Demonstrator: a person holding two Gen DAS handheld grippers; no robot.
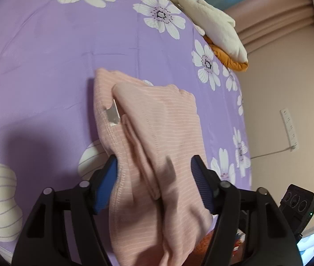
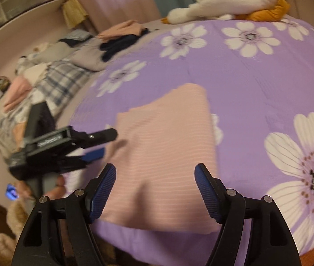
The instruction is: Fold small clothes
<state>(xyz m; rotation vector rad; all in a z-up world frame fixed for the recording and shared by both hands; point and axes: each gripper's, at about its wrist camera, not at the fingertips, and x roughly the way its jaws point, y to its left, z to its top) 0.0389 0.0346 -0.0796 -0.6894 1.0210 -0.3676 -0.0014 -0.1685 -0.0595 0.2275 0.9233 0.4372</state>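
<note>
A pink striped garment [image 1: 157,122] lies folded on the purple flowered bedspread [image 1: 46,44], its white label [image 1: 112,114] showing near the left fold. My left gripper [image 1: 154,161] is open with the near end of the garment between its blue pads; the left pad [image 1: 110,177] touches the hem and the right pad stands apart. In the right wrist view the same garment [image 2: 168,155] is a flat rectangle near the bed's front edge. My right gripper [image 2: 155,167] hovers open over it, holding nothing. The left gripper [image 2: 108,143] reaches in at the garment's left side.
A white plush goose with orange feet [image 2: 223,2] lies at the far edge of the bed. Piled clothes [image 2: 121,31] and a plaid cloth [image 2: 61,82] sit off to the left. A power strip [image 1: 289,128] and a black device [image 1: 299,201] are beyond the bed's right edge.
</note>
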